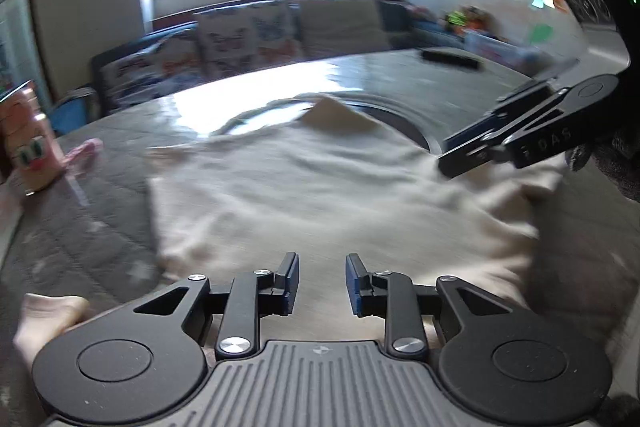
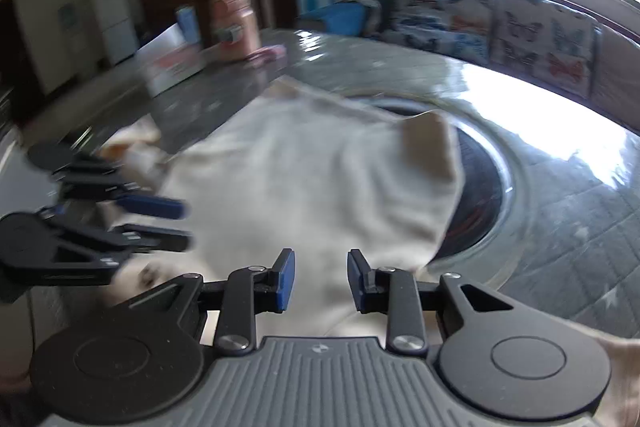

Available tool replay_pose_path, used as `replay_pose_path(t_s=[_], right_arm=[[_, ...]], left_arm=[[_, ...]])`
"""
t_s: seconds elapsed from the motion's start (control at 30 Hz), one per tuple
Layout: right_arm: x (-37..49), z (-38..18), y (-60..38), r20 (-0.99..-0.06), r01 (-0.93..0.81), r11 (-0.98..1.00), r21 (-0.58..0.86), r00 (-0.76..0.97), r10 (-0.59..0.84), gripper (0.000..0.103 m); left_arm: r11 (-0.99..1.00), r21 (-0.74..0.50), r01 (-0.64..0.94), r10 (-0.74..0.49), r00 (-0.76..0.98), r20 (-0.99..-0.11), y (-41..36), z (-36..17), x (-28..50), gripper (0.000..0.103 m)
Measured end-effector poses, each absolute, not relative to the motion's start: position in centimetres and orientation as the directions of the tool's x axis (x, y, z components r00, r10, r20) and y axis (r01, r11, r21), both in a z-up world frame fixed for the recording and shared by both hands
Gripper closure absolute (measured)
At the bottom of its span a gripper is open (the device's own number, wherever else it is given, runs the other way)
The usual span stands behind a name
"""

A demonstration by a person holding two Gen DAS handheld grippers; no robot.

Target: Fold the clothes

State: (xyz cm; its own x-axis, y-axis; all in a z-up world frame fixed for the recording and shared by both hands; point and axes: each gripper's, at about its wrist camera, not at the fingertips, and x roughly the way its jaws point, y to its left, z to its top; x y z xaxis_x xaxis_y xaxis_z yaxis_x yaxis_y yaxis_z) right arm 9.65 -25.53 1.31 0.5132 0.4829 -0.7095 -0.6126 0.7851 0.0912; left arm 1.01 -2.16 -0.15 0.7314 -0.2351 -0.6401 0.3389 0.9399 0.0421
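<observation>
Spreading: a cream garment [image 1: 320, 195] lies across the counter [image 1: 100, 195], partly over a round dark inset [image 2: 480, 203]; a flat lie of this kind suits folding.
Far corner: one corner of the cloth [image 1: 332, 115] stands up in a peak, so the sheet is not wholly flat.
Left gripper [image 1: 322, 285]: jaws apart, nothing between them, poised above the near edge of the garment, where a hem could be taken.
Right gripper [image 2: 321, 281]: jaws apart and empty, over the cloth at its right side, facing the left one.
Stage: the scene fits either smoothing ahead of a fold or release after one.
Clutter: a pink canister [image 2: 234, 23] and a box [image 2: 168, 63] stand well apart, at the counter's far side.
</observation>
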Motion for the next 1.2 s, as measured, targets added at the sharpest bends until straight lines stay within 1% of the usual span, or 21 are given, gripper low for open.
replay_pose_path(t_s=[0.13, 0.2, 0.27, 0.37, 0.53, 0.63, 0.7, 0.8, 1.0, 1.1, 1.2], right_arm=[[13.8, 0.9, -25.6, -0.7, -0.545, 0.834, 0.084, 0.563, 0.438, 0.067], [16.7, 0.3, -25.2, -0.702, -0.508, 0.857, 0.086, 0.58, 0.414, 0.065], [18.6, -0.3, -24.8, -0.702, -0.492, 0.867, 0.072, 0.593, 0.395, 0.061], [21.9, -1.5, -24.2, -0.707, -0.466, 0.881, 0.076, 0.598, 0.378, 0.061], [24.4, -3.0, -23.2, -0.718, -0.455, 0.887, 0.077, 0.592, 0.366, 0.059], [23.8, -2.5, -22.1, -0.7, -0.527, 0.846, 0.088, 0.571, 0.429, 0.059], [22.5, -2.1, -21.1, -0.692, -0.612, 0.786, 0.087, 0.531, 0.49, 0.052], [21.2, -1.7, -20.7, -0.677, -0.67, 0.737, 0.089, 0.502, 0.538, 0.052], [21.4, -0.6, -22.0, -0.654, -0.639, 0.755, 0.146, 0.51, 0.558, 0.053], [22.4, -0.3, -23.3, -0.649, -0.581, 0.802, 0.136, 0.56, 0.515, 0.053], [23.6, -0.9, -24.1, -0.67, -0.531, 0.84, 0.107, 0.586, 0.456, 0.054]], left_arm=[[0.966, 0.033, 0.256, -0.176, 0.746, -0.643, -0.1, -0.1, 3.1, 0.075], [0.971, 0.028, 0.237, -0.164, 0.749, -0.642, 0.7, 0.0, 3.9, 0.073], [0.974, 0.022, 0.226, -0.159, 0.75, -0.642, 1.1, 0.0, 4.4, 0.072], [0.976, 0.015, 0.218, -0.157, 0.747, -0.646, 1.5, -0.1, 5.1, 0.071], [0.978, 0.012, 0.208, -0.147, 0.734, -0.663, 1.6, -0.9, 5.9, 0.07], [0.979, 0.01, 0.206, -0.146, 0.728, -0.67, 1.8, -1.1, 6.1, 0.07], [0.979, 0.009, 0.204, -0.145, 0.727, -0.671, 1.8, -1.3, 6.2, 0.069], [0.979, 0.008, 0.202, -0.145, 0.728, -0.671, 1.9, -1.4, 6.4, 0.067], [0.981, 0.008, 0.195, -0.14, 0.729, -0.67, 2.1, -1.4, 6.5, 0.065], [0.981, 0.011, 0.192, -0.135, 0.73, -0.67, 2.1, -1.2, 6.8, 0.064], [0.982, 0.017, 0.188, -0.129, 0.733, -0.668, 2.1, -1.2, 7.1, 0.062]])
